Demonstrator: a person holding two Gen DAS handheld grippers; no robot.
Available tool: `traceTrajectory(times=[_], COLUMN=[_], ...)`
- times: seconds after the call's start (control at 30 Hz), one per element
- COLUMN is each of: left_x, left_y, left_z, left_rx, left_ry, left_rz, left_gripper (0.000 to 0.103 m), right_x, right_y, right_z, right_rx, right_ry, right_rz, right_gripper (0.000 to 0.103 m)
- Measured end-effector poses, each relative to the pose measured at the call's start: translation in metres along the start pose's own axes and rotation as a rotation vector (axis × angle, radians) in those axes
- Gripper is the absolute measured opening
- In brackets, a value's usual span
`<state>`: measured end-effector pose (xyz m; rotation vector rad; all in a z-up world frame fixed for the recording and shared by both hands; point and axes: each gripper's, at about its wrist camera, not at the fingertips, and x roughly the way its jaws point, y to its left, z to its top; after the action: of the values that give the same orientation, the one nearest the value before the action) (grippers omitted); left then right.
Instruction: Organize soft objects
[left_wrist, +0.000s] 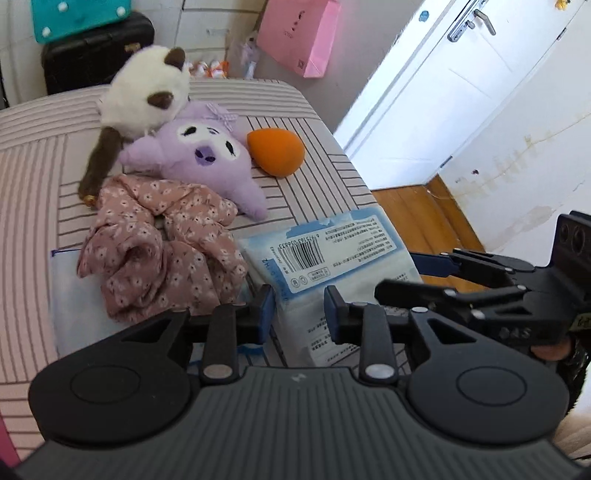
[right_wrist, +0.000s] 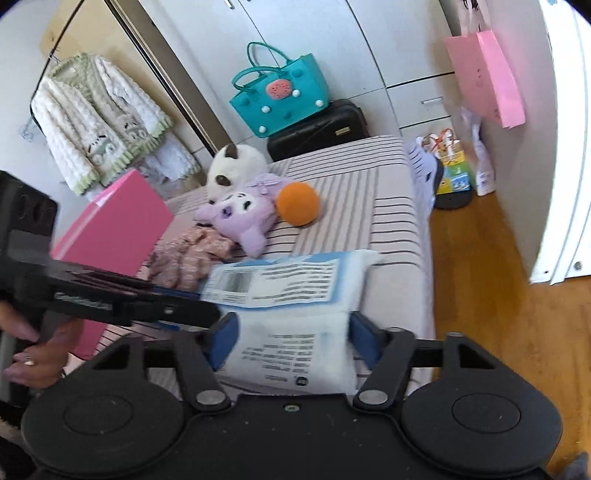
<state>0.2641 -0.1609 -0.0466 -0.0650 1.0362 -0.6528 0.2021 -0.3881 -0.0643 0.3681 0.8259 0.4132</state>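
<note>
On the striped bed (right_wrist: 369, 192), my right gripper (right_wrist: 291, 341) clasps the puffy white-and-blue tissue pack (right_wrist: 295, 295), my left gripper (left_wrist: 299, 314) half-open, holding nothing.

The left wrist view looks close over the striped bed (left_wrist: 314, 110) toward the door (left_wrist: 461, 92); the right wrist view faces the wardrobe (right_wrist: 332, 44); both share the bed's toys.

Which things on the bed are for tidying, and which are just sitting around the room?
For tidying: white plush cat, purple plush, orange sponge, floral cloth, soft tissue pack between the right gripper fingers.

Just around: teal bag, black suitcase, pink paper bag, hanging cardigan.
</note>
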Motion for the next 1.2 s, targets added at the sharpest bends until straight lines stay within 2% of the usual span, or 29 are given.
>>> traceTrajectory(times=[0.03,0.1,0.2,0.27,0.33,0.4,0.53,0.6,0.77,0.97,1.07,1.2], left_x=[-0.001,0.0,0.003,0.002,0.001,0.001,0.0,-0.004,-0.021,-0.055,-0.071,-0.095], left_y=[-0.005,-0.016,-0.026,-0.027,-0.025,-0.023,-0.02,-0.024,-0.036,-0.048,-0.05,-0.046], left_z=[-0.004,-0.011,-0.021,-0.022,-0.024,-0.026,-0.029,-0.033,-0.045,-0.058,-0.062,-0.069], left_rx=[0.015,0.043,0.07,0.062,0.039,0.02,-0.033,-0.022,0.02,0.073,0.131,0.132], left_ry=[-0.016,-0.033,-0.073,-0.082,-0.077,-0.078,-0.089,-0.088,-0.096,-0.079,-0.048,-0.04], left_rz=[0.023,0.062,0.125,0.139,0.137,0.125,0.096,0.092,0.098,0.088,0.083,0.089], left_gripper=[0.026,0.027,0.028,0.029,0.033,0.033,0.03,0.026,0.025,0.025,0.025,0.025], right_x=[0.0,0.0,0.005,0.005,0.004,0.003,0.004,0.003,0.0,-0.019,-0.03,-0.043], right_y=[-0.001,-0.001,0.008,0.012,0.01,0.008,0.009,0.01,0.025,0.045,0.061,0.08], right_z=[0.0,0.0,-0.004,-0.005,-0.004,-0.003,0.0,0.001,0.001,-0.007,-0.01,-0.012], right_rx=[-0.006,-0.032,-0.129,-0.165,-0.159,-0.156,-0.169,-0.171,-0.199,-0.207,-0.229,-0.249], right_ry=[0.001,0.007,0.019,0.016,0.021,0.03,0.051,0.065,0.115,0.164,0.179,0.208], right_rz=[-0.011,-0.038,-0.095,-0.113,-0.129,-0.126,-0.102,-0.099,-0.105,-0.078,-0.068,-0.02], right_gripper=[0.055,0.053,0.053,0.058,0.059,0.06,0.053,0.051,0.051,0.057,0.064,0.066])
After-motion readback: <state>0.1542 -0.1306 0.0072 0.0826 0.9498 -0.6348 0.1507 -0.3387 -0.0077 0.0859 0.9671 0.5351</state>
